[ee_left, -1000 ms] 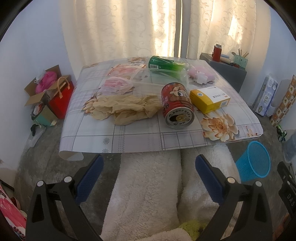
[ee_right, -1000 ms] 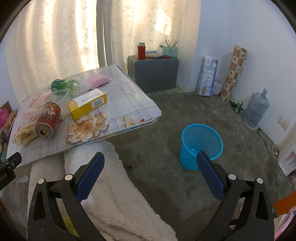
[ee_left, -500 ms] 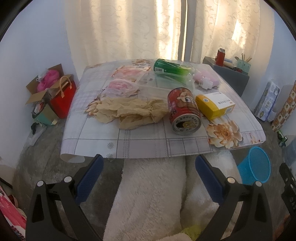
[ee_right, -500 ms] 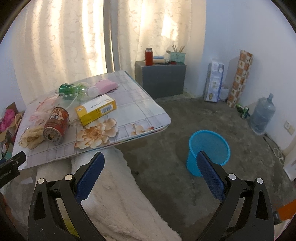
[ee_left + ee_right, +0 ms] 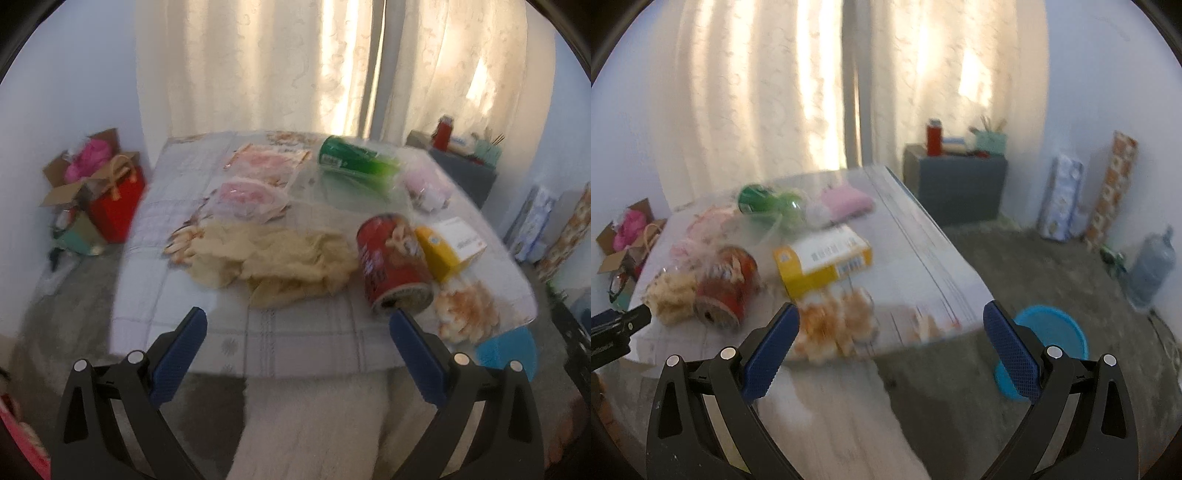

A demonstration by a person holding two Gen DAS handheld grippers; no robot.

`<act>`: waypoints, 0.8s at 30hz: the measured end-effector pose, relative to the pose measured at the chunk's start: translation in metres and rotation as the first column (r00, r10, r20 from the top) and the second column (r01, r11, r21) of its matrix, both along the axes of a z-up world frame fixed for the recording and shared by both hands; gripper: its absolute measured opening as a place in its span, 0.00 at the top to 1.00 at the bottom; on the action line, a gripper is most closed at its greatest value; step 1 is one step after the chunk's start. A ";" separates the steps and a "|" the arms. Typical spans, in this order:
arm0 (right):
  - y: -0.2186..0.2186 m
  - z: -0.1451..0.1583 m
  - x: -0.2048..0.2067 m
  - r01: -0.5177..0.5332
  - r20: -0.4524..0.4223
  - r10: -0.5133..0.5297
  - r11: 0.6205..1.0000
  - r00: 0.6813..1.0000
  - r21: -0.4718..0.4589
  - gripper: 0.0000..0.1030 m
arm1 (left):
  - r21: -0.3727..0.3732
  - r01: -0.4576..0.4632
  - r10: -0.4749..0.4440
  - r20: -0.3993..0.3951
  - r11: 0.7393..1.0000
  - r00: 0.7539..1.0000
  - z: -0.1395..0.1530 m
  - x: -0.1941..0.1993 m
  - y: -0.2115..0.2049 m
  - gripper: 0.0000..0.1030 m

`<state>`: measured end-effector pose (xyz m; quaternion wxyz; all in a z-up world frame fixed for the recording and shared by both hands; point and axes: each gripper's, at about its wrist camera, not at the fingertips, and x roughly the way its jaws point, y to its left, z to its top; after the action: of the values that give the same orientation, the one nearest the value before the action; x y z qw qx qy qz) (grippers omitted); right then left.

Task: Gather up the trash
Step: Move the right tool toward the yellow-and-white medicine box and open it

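Cream curtains [image 5: 280, 62] lit from behind, across the top of both views, with a low table in a checked, flowered plastic cloth [image 5: 295, 343] in the middle of the left view. Spread over that cloth: a crumpled tan rubber glove [image 5: 273, 258] at centre, a red tin can on its side [image 5: 393, 264] just right of it, a yellow and white cardboard box [image 5: 448, 247] touching the can's right side, a green plastic bottle lying down [image 5: 354, 160] further up, clear plastic wrappers with pink print [image 5: 255, 184] up and left, and something soft and pink [image 5: 424, 184] to the bottom right of the bottle, too blurred to name. Round blue mesh bin [image 5: 1051, 334] on the grey floor at the lower right of the right view, off the table's corner. Left gripper [image 5: 297, 354] at the bottom of its frame, blue pads spread wide, nothing between them, low over the table's near edge. Right gripper [image 5: 892, 349] also spread wide and empty, one blue pad [image 5: 768, 354] over the table edge, the other in front of the bin. Fluffy white fabric [image 5: 314, 421] under the table edge. Red bag and cardboard box [image 5: 103, 188] on the floor at the left.
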<state>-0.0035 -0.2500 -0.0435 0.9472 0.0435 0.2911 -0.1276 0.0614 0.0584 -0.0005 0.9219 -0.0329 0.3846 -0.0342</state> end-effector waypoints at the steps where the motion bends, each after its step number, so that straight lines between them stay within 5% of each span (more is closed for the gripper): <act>1: -0.001 0.002 0.008 -0.028 0.017 0.028 1.000 0.999 0.011 0.08 | -0.041 0.012 -0.012 0.013 0.999 1.000 0.001 0.004 0.006 0.05; 8: -0.019 0.004 0.051 -0.116 0.038 0.112 0.987 0.993 0.113 0.08 | -0.181 0.001 0.009 0.051 0.983 0.999 0.000 0.023 0.025 0.05; 16: -0.047 -0.026 0.090 -0.139 -0.112 0.208 0.887 0.972 0.440 0.08 | -0.232 0.012 -0.003 0.038 0.973 0.999 -0.010 0.044 0.029 0.06; 24: -0.052 -0.063 0.114 -0.011 -0.330 0.195 0.874 0.924 0.485 0.08 | -0.272 0.015 -0.007 0.032 0.962 0.999 -0.019 0.059 0.034 0.06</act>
<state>0.1105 -0.3019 -0.1066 0.8412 0.2334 0.4877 -0.0068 0.1201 0.0920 -0.0199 0.9143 -0.1564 0.3621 -0.0923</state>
